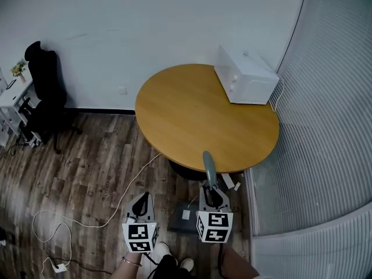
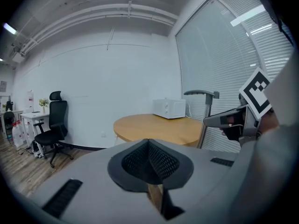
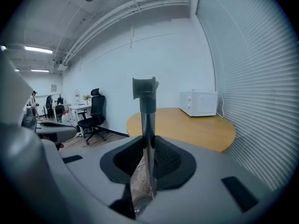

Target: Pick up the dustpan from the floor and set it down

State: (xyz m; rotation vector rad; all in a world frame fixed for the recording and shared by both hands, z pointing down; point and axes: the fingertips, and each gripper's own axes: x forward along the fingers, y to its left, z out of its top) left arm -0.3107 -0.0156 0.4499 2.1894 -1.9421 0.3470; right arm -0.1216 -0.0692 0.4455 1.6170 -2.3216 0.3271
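Observation:
The dustpan has a thin metal pole with a grey-blue grip (image 1: 208, 166) and a dark grey pan (image 1: 185, 217) low over the wooden floor, by the table's near edge. My right gripper (image 1: 213, 197) is shut on the pole, which stands upright between its pads (image 3: 147, 146), with the grip's top (image 3: 144, 88) above them. My left gripper (image 1: 139, 202) hangs to the left of the dustpan, apart from it. Its jaws (image 2: 148, 148) are shut with nothing between them. In the left gripper view the dustpan's grip (image 2: 202, 94) and my right gripper's body (image 2: 233, 120) show at the right.
A round wooden table (image 1: 192, 115) with a white microwave (image 1: 245, 76) stands just ahead. Slatted blinds (image 1: 331, 127) curve along the right. A black office chair (image 1: 45, 92) is at far left. A white cable (image 1: 119, 205) lies on the floor. The person's shoes (image 1: 171, 253) are below.

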